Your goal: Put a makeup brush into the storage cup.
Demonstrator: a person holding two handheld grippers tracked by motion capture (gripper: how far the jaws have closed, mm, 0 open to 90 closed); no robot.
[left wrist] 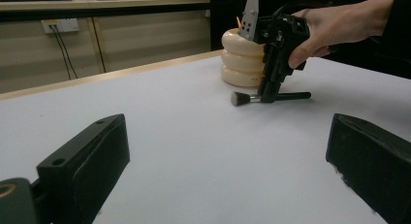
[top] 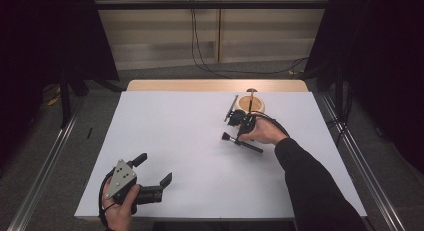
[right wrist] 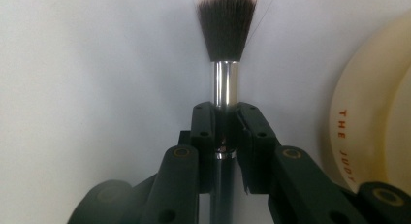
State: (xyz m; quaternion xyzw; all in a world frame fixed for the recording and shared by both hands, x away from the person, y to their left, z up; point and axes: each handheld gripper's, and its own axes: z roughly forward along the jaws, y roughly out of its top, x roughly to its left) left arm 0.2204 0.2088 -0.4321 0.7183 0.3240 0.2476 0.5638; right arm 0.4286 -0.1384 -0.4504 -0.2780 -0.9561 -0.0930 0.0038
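Just in front of the cream ridged holder [top: 250,103], the right gripper [top: 239,136] points straight down, jaws clamped on the makeup brush [top: 241,142] lying flat on the white table [top: 180,136]; the right hand [top: 265,133] reaches forward, wrist bent over it. Well apart from the holder, near the table's front edge, the left gripper [top: 154,170] rests level, jaws spread wide

tabletop [top: 190,141]: white and flat, with a thin wood edge at the far side.
floor [top: 165,73]: grey, all around the tabletop.
cables [top: 200,51]: black, hanging down the far wall and lying on the floor.
wall socket [left wrist: 60,25]: white, on the pale wall.
curtains [top: 45,36]: dark, at both sides.
rails [top: 45,156]: shiny metal, beside the tabletop.
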